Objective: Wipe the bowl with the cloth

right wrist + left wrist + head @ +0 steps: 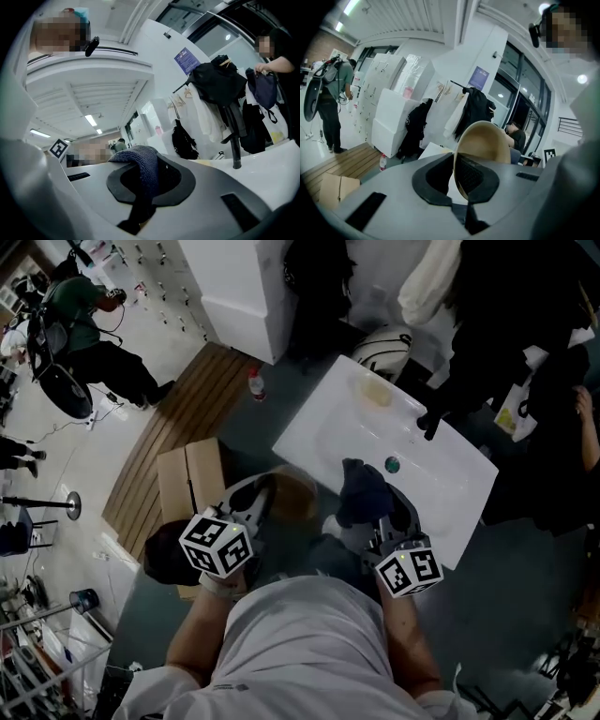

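A tan bowl is held on edge by my left gripper, whose jaws are shut on its rim, just left of the white sink. In the left gripper view the bowl stands up between the black pads, its hollow facing right. A dark blue cloth is pinched in my right gripper at the sink's near edge. In the right gripper view the cloth drapes over the jaws. Bowl and cloth are a short way apart.
The sink has a black faucet, a drain and a yellowish sponge. A cardboard box and a wooden slat platform lie at left. A plastic bottle stands on the floor. People stand at far left and at right.
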`<act>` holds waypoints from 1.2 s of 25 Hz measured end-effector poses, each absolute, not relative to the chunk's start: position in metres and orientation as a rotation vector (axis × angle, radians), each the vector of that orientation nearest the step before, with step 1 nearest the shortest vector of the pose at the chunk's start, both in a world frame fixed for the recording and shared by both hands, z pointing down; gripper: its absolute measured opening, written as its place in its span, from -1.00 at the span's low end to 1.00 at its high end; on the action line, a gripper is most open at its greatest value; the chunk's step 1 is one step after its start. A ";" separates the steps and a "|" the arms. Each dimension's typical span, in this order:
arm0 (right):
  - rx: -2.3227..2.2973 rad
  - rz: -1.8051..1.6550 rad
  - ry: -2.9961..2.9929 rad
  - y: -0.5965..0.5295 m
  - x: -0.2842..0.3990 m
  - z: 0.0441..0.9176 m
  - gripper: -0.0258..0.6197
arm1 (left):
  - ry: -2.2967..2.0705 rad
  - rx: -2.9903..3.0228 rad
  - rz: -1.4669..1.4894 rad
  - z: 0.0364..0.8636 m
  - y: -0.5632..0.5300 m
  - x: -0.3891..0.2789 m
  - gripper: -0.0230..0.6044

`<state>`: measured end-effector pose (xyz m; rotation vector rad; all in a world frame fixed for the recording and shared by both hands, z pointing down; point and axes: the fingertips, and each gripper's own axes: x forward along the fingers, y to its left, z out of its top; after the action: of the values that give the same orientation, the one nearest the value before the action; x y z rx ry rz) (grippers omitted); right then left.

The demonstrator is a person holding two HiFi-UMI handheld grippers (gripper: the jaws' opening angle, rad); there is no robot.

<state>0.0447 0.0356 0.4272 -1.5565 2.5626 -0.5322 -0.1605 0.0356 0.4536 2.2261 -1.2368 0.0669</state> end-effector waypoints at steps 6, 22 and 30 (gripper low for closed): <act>-1.433 -0.554 2.594 -0.037 0.057 0.417 -0.81 | -1.337 2.141 0.108 0.460 -0.027 -0.142 -0.86; -1.238 -0.510 2.546 -0.092 0.057 0.361 -0.81 | -1.355 2.071 0.296 0.490 -0.125 -0.098 -0.86; -1.299 -0.475 2.521 -0.095 0.040 0.344 -0.81 | -1.161 2.154 0.322 0.486 -0.160 -0.063 -0.86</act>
<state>0.0397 -0.0953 0.3444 -1.2986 2.5205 -0.4748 -0.0632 -0.1598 0.4863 2.1545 -1.1614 0.3222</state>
